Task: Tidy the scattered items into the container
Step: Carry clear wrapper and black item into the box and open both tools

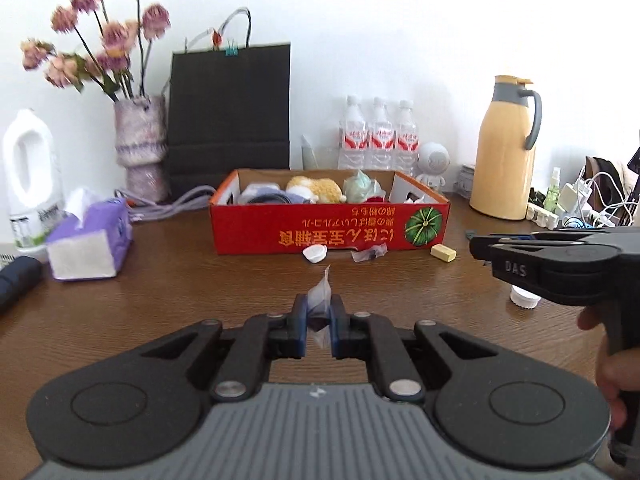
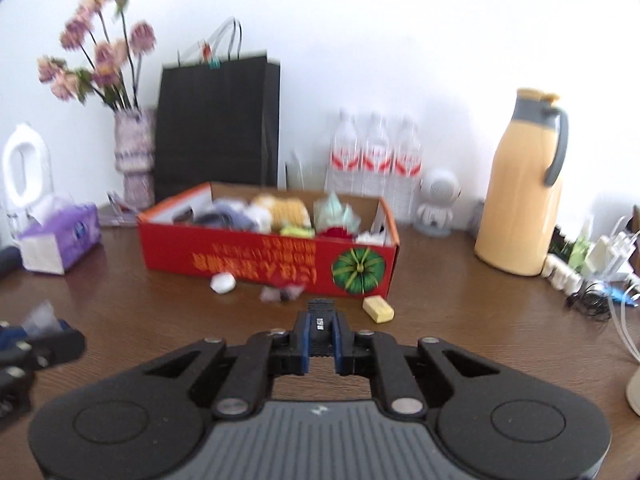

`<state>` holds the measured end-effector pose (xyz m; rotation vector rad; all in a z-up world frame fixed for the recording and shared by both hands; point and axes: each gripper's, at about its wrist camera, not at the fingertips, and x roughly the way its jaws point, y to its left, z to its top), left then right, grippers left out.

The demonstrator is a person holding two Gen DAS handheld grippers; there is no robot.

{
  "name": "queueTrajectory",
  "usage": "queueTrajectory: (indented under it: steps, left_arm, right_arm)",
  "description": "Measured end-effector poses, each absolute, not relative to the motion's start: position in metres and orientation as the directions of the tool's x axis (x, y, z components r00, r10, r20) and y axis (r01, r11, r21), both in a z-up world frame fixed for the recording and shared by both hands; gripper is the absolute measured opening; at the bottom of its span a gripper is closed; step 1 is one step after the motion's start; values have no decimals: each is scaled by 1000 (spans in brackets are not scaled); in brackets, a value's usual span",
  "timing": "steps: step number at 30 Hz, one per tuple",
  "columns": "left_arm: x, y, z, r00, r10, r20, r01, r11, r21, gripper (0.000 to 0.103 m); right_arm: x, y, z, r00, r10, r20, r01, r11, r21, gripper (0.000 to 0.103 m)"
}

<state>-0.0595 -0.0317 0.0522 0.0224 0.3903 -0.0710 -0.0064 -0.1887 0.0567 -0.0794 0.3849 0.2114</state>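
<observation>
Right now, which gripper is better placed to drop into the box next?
Right, marginally. Right gripper holds a small black item nearer the red box; left gripper holds a clear wrapper farther back.

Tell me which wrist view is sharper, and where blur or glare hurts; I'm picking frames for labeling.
Left wrist view: mostly sharp, the red box lettering is legible, the flowers smear slightly, and the white wall is blown out. Right wrist view: motion blur throughout, the red box lettering and water bottles are soft, and straight edges bow toward the rim in both.
</observation>
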Motion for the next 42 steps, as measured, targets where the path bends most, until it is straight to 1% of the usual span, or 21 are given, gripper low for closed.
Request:
queueTrajectory:
  steps: [2, 4, 7, 12, 14, 19, 24, 27, 30, 32, 33, 36, 37, 39, 41, 42]
  left_arm:
    - [-75, -34, 53, 938, -38, -344, 49, 998, 24, 11]
    - [-90, -37, 52, 949, -19, -314, 35, 998, 45, 11]
    - [-111, -40, 49, 958, -14, -288, 30, 998, 52, 11]
    - [-151, -44, 41, 971, -5, -238, 25, 996, 81, 11]
    - [-160, -46, 38, 972, 2, -236, 20, 995, 94, 11]
    - [-168, -47, 39, 979, 10, -204, 13, 994, 112, 11]
    - [-149, -44, 45, 979, 32, -201, -9, 994, 113, 11]
    - [-119, -37, 58, 982, 38, -187, -21, 995, 93, 11]
    - [-70, -32, 81, 987, 18, -157, -7, 998, 67, 11]
    - [-23, -30, 97, 991, -6, -136, 13, 999, 52, 12]
    - [5, -30, 105, 992, 2, -129, 4, 999, 47, 12]
    - [92, -26, 125, 989, 32, -145, -23, 998, 64, 12]
    - [119, -23, 130, 987, 55, -154, -45, 997, 69, 12]
    - [159, -15, 134, 976, 70, -207, -60, 997, 55, 12]
    - [188, -3, 133, 957, 9, -290, -11, 1000, -7, 12]
    - [202, 2, 131, 943, -23, -332, 16, 1000, -25, 12]
  right_arm:
    - [-35, -190, 58, 917, 211, -339, -236, 971, -35, 10]
    - [-62, -192, 55, 923, 216, -318, -240, 970, -38, 10]
    - [-96, -199, 48, 924, 225, -309, -241, 970, -15, 10]
    - [-146, -212, 45, 937, 240, -253, -253, 967, -21, 10]
    - [-160, -217, 45, 937, 255, -239, -264, 964, -9, 10]
    - [-174, -217, 38, 937, 255, -238, -266, 964, -11, 10]
    - [-156, -219, 41, 945, 239, -225, -248, 969, -13, 10]
    - [-127, -219, 51, 951, 220, -215, -231, 972, -28, 10]
    - [-80, -218, 66, 953, 224, -203, -234, 972, -26, 10]
    - [-38, -214, 78, 951, 236, -197, -245, 969, -18, 10]
    - [-14, -211, 85, 951, 245, -190, -250, 968, -2, 10]
    - [63, -198, 108, 950, 254, -180, -252, 967, 35, 10]
    - [86, -193, 116, 951, 250, -182, -248, 968, 34, 10]
    - [124, -187, 127, 948, 245, -201, -243, 969, 37, 10]
    - [152, -187, 133, 938, 262, -227, -254, 965, 66, 10]
    - [166, -187, 135, 924, 281, -261, -268, 960, 85, 10]
